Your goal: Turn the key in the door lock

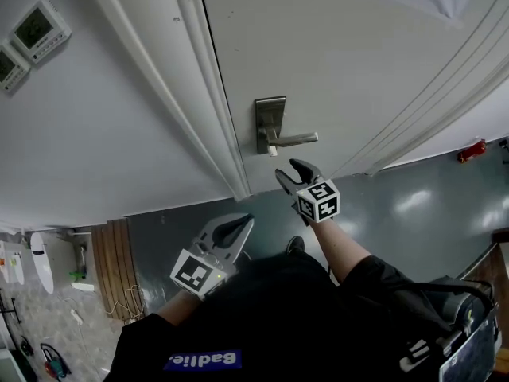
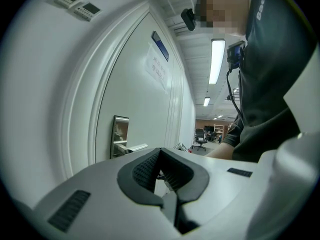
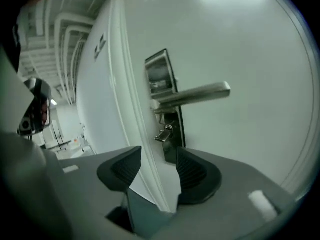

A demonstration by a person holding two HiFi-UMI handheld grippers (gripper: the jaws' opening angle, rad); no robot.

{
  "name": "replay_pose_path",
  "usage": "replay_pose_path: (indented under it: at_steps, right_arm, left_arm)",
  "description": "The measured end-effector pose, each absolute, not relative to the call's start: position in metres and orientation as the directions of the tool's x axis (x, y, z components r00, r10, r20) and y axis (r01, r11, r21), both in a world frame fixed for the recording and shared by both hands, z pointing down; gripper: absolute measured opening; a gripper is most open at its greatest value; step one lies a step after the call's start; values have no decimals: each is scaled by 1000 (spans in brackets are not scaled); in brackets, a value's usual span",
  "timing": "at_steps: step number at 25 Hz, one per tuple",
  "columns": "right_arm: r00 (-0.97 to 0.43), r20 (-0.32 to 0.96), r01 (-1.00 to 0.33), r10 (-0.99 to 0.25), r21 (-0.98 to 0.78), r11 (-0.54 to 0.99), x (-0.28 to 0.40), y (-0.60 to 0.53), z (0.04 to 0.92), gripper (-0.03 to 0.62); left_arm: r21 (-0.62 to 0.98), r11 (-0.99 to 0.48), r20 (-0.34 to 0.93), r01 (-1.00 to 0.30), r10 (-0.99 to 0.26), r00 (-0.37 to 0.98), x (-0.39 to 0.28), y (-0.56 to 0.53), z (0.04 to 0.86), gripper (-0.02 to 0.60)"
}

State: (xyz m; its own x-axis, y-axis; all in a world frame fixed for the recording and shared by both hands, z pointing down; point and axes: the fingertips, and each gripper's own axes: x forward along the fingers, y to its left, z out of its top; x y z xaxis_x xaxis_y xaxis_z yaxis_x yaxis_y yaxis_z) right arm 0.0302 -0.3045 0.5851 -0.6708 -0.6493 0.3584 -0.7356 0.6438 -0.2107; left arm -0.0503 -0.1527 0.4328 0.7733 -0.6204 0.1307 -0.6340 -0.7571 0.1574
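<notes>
While the key [image 3: 164,133] sits in the lock plate [image 3: 161,79] under the lever handle [image 3: 200,92], on the door's edge side, nothing grips it. Its bow sticks out from the door face, slanted; exact angle unclear.

Right gripper [image 3: 159,154]: jaws wide apart, empty, short of the key. Key lies ahead of the gap and just above it. Head view agrees: right gripper [image 1: 293,173] just below the handle, not touching.

Left gripper [image 1: 238,225]: jaw tips together, nothing held, lower and well apart from the lock.

Judgement: right hand is nearer; any re-grip means advancing along the key's outward axis, pads flanking the bow.
</notes>
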Motion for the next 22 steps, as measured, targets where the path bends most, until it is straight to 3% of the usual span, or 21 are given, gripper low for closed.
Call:
replay_pose_path:
  at_steps: [14,22]
  right_arm:
    - [-550,344,-775,-761,132,619,13,-189,537,163]
    - [-631,310,-720,-711,107,686,10,-143,525,133]
  left_arm:
    - [240,-818,68,-523,-523,850,-58,-122,452,-6]
    - [172,-827,60,-535,-534,844,-30,-92,436,-6]
